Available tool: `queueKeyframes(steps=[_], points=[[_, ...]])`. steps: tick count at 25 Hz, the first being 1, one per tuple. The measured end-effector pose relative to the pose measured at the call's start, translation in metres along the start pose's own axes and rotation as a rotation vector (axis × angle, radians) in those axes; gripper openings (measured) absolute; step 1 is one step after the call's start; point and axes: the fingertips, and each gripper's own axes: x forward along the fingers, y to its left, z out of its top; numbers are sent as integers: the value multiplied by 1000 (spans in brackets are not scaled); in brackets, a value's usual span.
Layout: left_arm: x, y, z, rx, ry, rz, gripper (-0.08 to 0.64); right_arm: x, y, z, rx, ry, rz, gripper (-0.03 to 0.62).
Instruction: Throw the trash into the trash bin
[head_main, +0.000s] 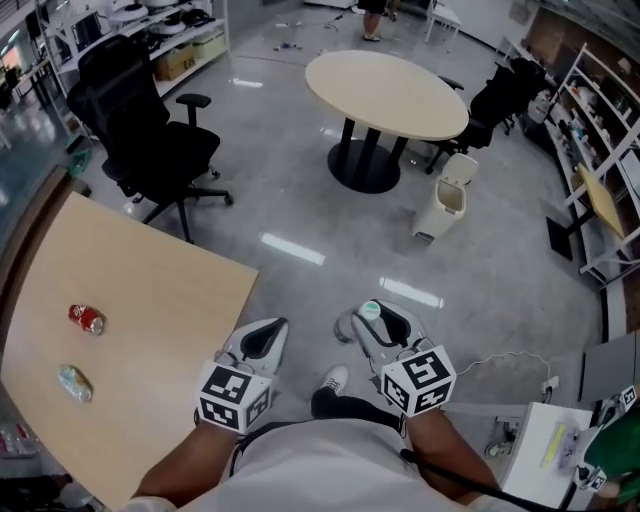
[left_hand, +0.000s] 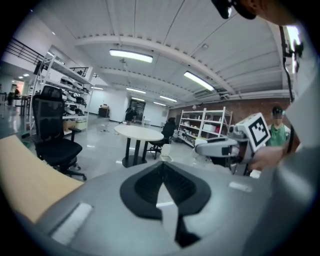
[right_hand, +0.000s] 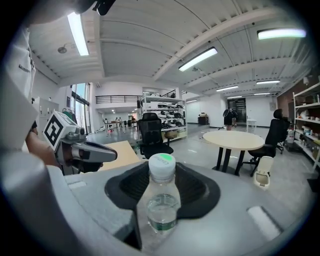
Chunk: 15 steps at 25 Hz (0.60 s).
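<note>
Right gripper view: bottle (right_hand: 161, 200) body (head view: just cap (head_main: 371, 310))

The left hand-held gripper (left_hand: 162, 167) fills the lower foreground. Its grey jaws are brought together, the black pads meet along a seam, and nothing sits between them. A pale wooden tabletop (left_hand: 22, 175) edges in at lower left. Beyond it stands a black office chair (left_hand: 52, 137), then a round table (left_hand: 138, 131) on a dark pedestal, with a white trash bin (left_hand: 165, 149) just beside it. At right, the right hand-held gripper (left_hand: 200, 146) points leftward in front of white shelving (left_hand: 200, 125).
</note>
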Motion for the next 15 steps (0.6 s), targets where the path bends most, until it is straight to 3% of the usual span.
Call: queueKeyframes(steps=[15], points=[[143,-50,53,100,62,-155,9,-20,-143,-1,90,-43,-151,160]])
